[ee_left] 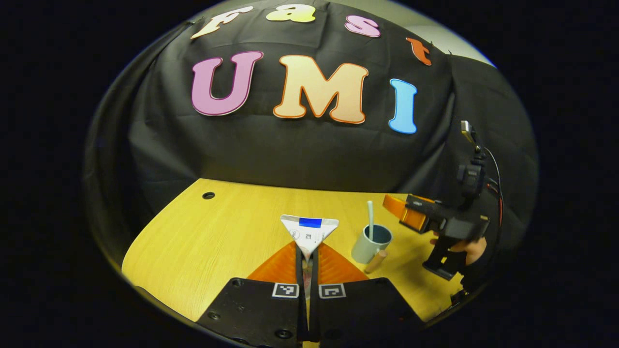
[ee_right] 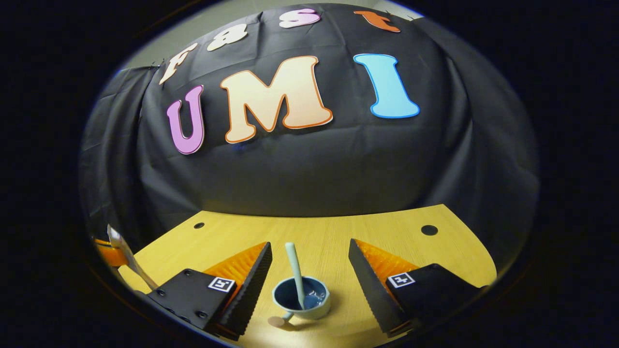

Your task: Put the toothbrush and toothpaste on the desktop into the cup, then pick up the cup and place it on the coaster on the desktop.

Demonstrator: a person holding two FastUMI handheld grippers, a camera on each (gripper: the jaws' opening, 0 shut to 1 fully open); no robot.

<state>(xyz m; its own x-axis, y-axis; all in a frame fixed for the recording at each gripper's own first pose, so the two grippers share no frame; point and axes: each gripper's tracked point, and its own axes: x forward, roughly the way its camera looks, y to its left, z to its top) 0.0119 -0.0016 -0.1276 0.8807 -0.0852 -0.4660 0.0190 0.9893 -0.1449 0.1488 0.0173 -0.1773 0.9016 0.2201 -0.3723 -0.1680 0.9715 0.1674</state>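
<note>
On the wooden desktop (ee_left: pixel 203 241), pale grain, rounded edge, a round cable hole (ee_left: pixel 208 195) seen far left of the cup; bare room left of cup. Cup (ee_left: pixel 370 244), grey-blue cylinder, dark inside, stood upright with toothbrush (ee_left: pixel 370 217) leaning inside, handle up. A small wooden handle or peg (ee_left: pixel 376 261) seen at cup's base, what it is cannot be told. Right gripper (ee_right: pixel 309 270) spread wide, fingers either side of the cup, not touching. Left gripper (ee_left: pixel 308 253) pressed together on toothpaste (ee_left: pixel 309 232), flat crimped white tube end with blue band, held left of cup, above desktop.
</note>
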